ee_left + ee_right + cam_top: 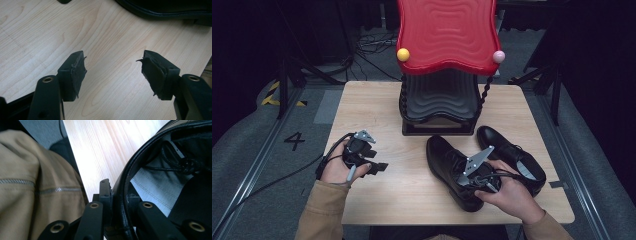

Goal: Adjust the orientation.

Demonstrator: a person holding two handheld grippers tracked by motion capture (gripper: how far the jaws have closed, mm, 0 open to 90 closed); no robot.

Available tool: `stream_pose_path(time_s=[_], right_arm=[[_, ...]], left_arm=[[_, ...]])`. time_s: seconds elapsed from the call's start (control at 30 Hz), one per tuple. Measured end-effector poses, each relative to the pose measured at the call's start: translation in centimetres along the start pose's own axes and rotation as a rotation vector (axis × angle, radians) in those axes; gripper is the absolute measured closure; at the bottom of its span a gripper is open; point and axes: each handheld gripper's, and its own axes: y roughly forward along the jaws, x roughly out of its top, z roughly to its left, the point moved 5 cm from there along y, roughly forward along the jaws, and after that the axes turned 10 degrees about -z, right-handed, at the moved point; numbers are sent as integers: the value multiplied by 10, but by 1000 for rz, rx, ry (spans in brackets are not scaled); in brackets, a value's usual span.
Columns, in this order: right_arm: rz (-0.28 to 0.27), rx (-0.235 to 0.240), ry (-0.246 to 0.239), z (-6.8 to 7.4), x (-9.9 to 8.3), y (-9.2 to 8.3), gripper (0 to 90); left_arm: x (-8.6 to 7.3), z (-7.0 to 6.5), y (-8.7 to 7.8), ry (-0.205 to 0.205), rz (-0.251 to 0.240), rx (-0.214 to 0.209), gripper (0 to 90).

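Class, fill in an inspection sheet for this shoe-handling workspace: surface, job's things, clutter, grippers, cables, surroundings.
Surface: light wooden table, bare around the shoes.
Job's things: two black leather shoes; near shoe gripped at its collar, far shoe beside it.
Clutter: red-and-black wavy rack at the table's far edge.
Grippers: right gripper shut on the near shoe's collar; left gripper open over bare wood.
Cables: left gripper's cable trails off the table; more on the floor behind.
Surroundings: grey floor, dark stands.

Dim surroundings, evenly lit tabletop, slightly soft claw views.
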Motion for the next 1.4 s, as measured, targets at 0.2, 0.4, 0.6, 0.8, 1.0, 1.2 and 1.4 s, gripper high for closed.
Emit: stream_pose_path(time_s=[0.2,0.4,0.6,0.8,1.0,1.2,1.4], right_arm=[[50,-2,33,-2,-8,3,809],[129,8,78,-5,-17,7,819],[159,28,126,-5,-20,11,773],[96,16,153,-5,-16,-2,694],[11,-21,167,-10,-14,-25,674],[-81,-71,179,-17,-12,-45,662],[-173,-179,194,-36,-16,-64,655]], left_arm=[[1,-1,4,10,10,-5,355],[1,-1,3,1,7,-3,355],[0,-1,4,6,11,-6,353],[0,0,4,0,7,-4,353],[1,-1,4,2,10,-5,353],[2,-1,6,5,11,-9,353],[3,0,9,5,17,-10,353]])
